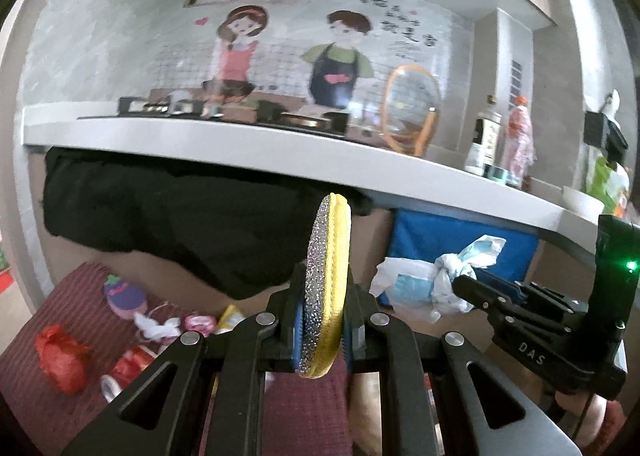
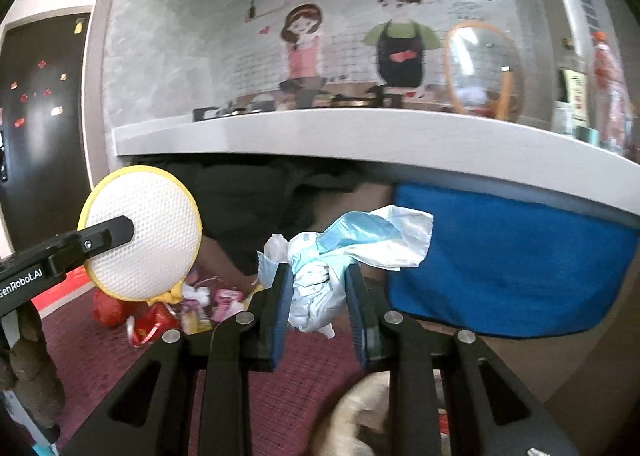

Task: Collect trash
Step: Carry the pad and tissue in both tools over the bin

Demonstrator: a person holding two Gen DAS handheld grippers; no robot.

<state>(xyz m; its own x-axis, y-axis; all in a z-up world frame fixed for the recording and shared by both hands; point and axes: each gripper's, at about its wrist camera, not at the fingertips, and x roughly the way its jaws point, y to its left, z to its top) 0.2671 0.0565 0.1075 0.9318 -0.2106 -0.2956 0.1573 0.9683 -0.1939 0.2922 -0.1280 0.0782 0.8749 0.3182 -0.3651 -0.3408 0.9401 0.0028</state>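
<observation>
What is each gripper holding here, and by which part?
The left gripper pinches a round yellow-rimmed scrub pad on edge, at its lower part. The right gripper clamps a crumpled white-and-blue plastic bag at its bunched lower end.

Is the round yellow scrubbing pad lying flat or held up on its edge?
On its edge. The scrubbing pad stands upright, clamped between the left gripper fingers; the right wrist view shows its round white mesh face.

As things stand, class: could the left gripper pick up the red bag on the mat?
Probably not yet. The left gripper is already shut on a round yellow scrubber, so its jaws are full. The red bag lies uncovered on the mat.
</observation>
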